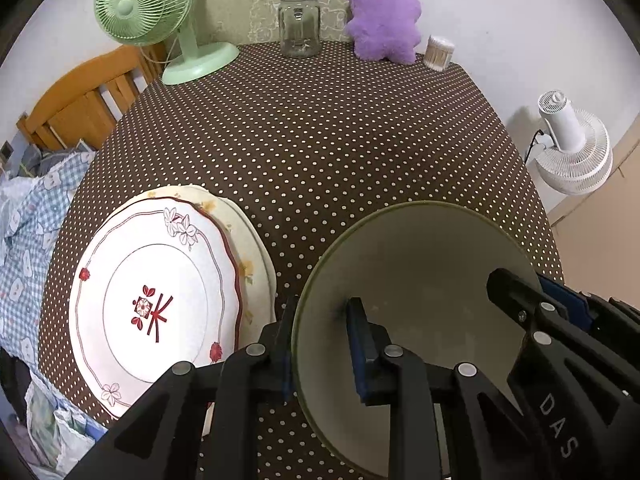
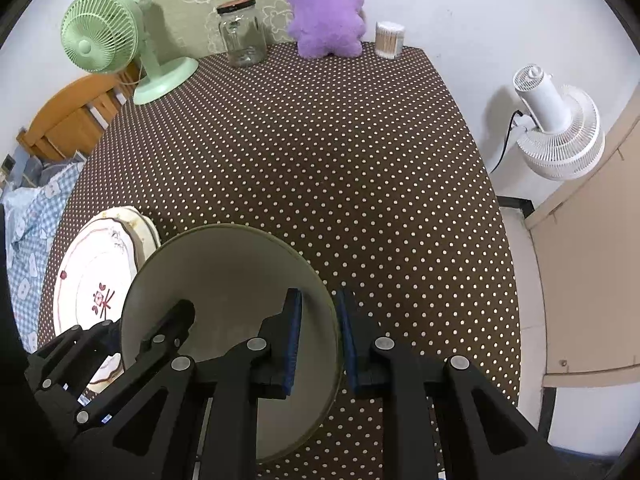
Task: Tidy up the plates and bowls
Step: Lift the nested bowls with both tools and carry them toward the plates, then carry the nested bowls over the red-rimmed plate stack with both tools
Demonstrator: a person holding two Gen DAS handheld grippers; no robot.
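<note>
Mostly bare dotted tablecloth [image 1: 320, 140] w/ green fan [image 1: 140, 4] at back; both jaws pinch olive bowl [image 1: 420, 264].

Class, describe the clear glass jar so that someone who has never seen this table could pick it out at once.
Start at the table with the brown polka-dot cloth and look along its far edge by the wall. There, between the green fan and the purple plush toy, stands the glass jar. It is the only see-through thing, and has a dark lid.
</note>
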